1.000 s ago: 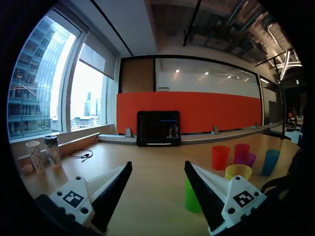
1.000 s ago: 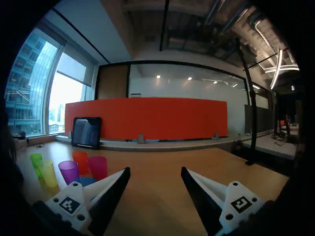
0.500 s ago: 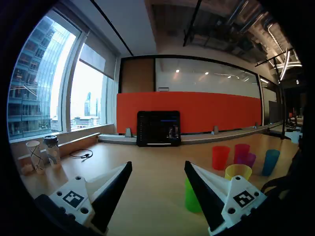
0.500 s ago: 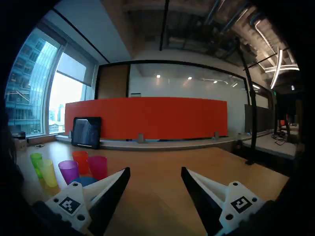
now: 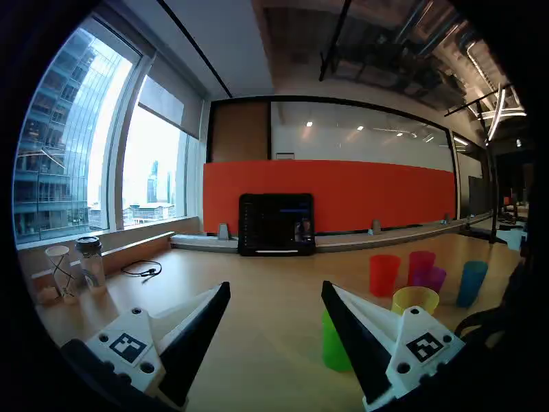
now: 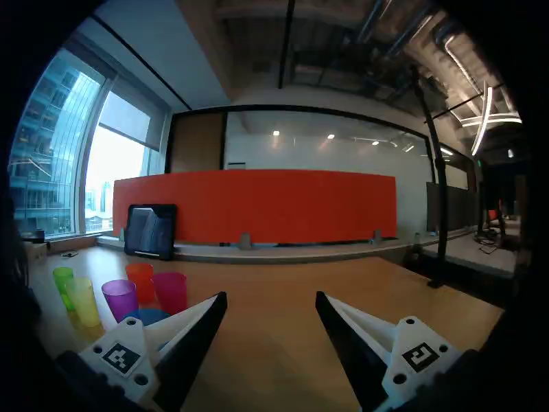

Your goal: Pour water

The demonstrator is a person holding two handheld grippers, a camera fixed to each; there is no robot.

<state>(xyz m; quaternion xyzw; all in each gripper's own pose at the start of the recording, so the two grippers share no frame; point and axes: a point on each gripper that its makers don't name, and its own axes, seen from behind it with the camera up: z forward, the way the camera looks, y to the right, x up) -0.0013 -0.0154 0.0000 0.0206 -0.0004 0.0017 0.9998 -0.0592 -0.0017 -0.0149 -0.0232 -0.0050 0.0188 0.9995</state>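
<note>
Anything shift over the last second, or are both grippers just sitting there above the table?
Nothing visibly changed. The left gripper and the right gripper stay open and empty, and the coloured cups stand where they were on the table.

Strong daylight comes from the tall windows (image 5: pixel 147 178) on the left of both views, lower panes blown out near white. The ceiling (image 6: pixel 329 48) and right side stay dim, and the thin strip lights (image 6: pixel 484 113) and small recessed spots (image 5: pixel 309 124) give only local glare. The wooden table (image 5: pixel 274 329) is evenly lit with a soft sheen, the plastic cups (image 6: pixel 120 296) cast only faint shadows, the centre is sharp with no motion blur, and heavy fisheye distortion bends window frames and wall lines toward the edges.
</note>
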